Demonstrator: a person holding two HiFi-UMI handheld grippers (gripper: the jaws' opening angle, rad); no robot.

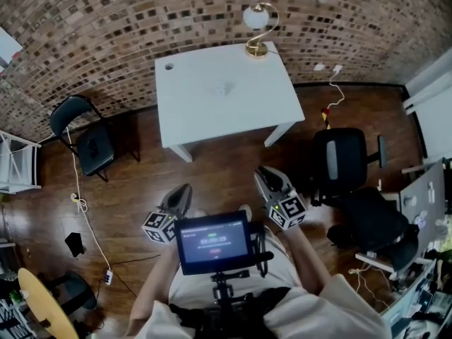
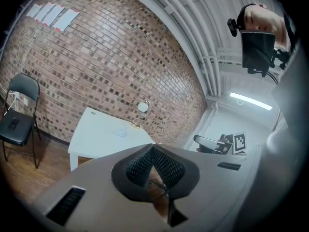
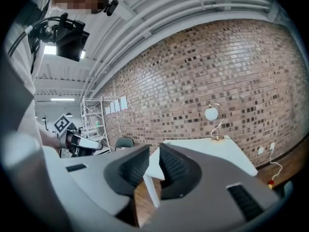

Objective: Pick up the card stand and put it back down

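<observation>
White table (image 1: 205, 115) ahead; left hand-held gripper (image 2: 152, 150) closed empty, right hand-held gripper (image 3: 154, 152) slightly open

Fingers of the right gripper (image 3: 153, 151) stand slightly apart, empty, facing a white table (image 3: 217, 151) with a lamp (image 3: 212, 114)

I see brick wall (image 1: 106, 20) behind white bench (image 1: 212, 111). Globe lamp (image 1: 256, 18) stands at bench's far edge. Dark wooden floor (image 1: 219, 168). Black folding chair (image 1: 88, 136) left of bench, black office chair (image 1: 346, 161) to right. White rack (image 1: 18, 164) at left edge. Pale cable (image 1: 85, 217) trails over floor. Papers (image 2: 50, 14) pinned on brick. Ceiling strip light (image 2: 251, 100) lit.
</observation>
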